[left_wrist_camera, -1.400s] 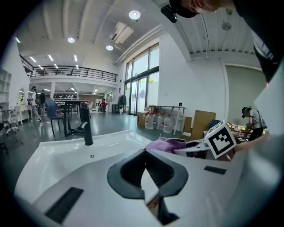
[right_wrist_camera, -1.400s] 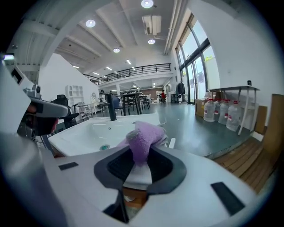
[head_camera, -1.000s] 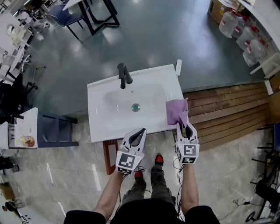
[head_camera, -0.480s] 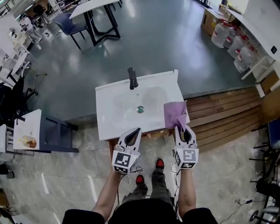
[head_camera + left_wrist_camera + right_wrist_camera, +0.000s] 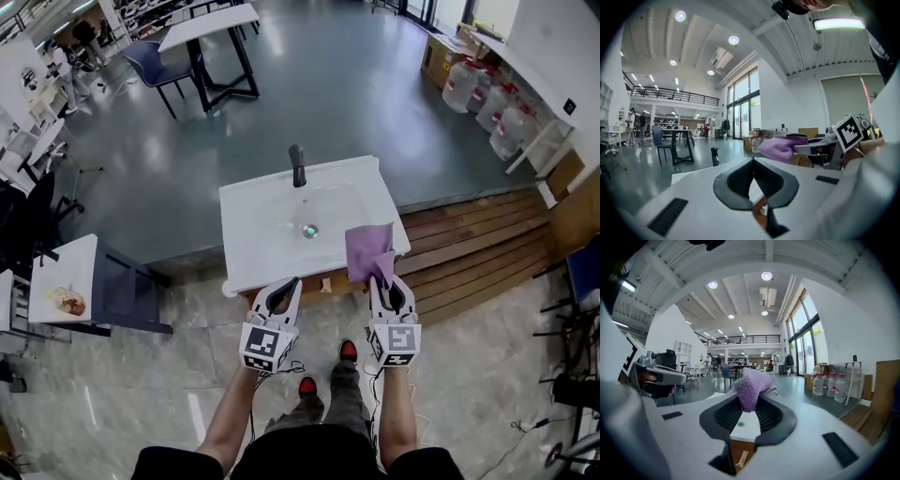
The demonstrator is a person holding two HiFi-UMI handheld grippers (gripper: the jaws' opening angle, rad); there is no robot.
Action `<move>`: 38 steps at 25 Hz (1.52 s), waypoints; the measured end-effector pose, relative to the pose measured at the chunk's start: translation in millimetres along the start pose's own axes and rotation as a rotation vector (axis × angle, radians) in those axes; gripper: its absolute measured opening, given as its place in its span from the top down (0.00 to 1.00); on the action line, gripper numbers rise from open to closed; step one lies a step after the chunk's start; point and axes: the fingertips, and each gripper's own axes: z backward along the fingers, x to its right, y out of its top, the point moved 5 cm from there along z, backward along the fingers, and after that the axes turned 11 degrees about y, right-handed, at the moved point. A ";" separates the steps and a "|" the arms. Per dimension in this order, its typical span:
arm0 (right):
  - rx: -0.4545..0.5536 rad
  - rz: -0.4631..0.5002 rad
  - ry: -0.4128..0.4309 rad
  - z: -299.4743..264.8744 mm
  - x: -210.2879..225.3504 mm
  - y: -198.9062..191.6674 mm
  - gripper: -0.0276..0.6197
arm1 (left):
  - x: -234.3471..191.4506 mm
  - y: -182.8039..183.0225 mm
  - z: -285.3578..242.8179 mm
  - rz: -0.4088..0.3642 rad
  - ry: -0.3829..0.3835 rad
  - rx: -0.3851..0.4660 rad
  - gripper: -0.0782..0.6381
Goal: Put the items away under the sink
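The white sink (image 5: 262, 239) with its black faucet (image 5: 297, 166) stands just ahead of me. My right gripper (image 5: 384, 281) is shut on a purple cloth (image 5: 367, 249), which it holds up over the sink's front right corner. In the right gripper view the cloth (image 5: 752, 385) bunches between the jaws of that gripper (image 5: 749, 401). The left gripper (image 5: 284, 292) hovers at the sink's front edge, shut and with nothing in it. Its tips meet in the left gripper view (image 5: 753, 161), where the cloth (image 5: 780, 146) shows to the right.
A wooden platform (image 5: 478, 244) lies right of the sink, with water jugs (image 5: 478, 89) behind it. A dark bench (image 5: 131, 291) and a white table (image 5: 66, 286) with food stand at the left. A black table (image 5: 211, 37) and a blue chair (image 5: 150, 61) stand farther back.
Both grippers have risen and drawn back from the sink. The purple cloth has come up with the right gripper, and the sink now sits farther ahead in the head view.
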 end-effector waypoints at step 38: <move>-0.197 -0.062 0.475 -17.6 -92.3 -165.0 0.80 | 7.4 -159.8 71.0 0.146 0.353 -0.171 0.88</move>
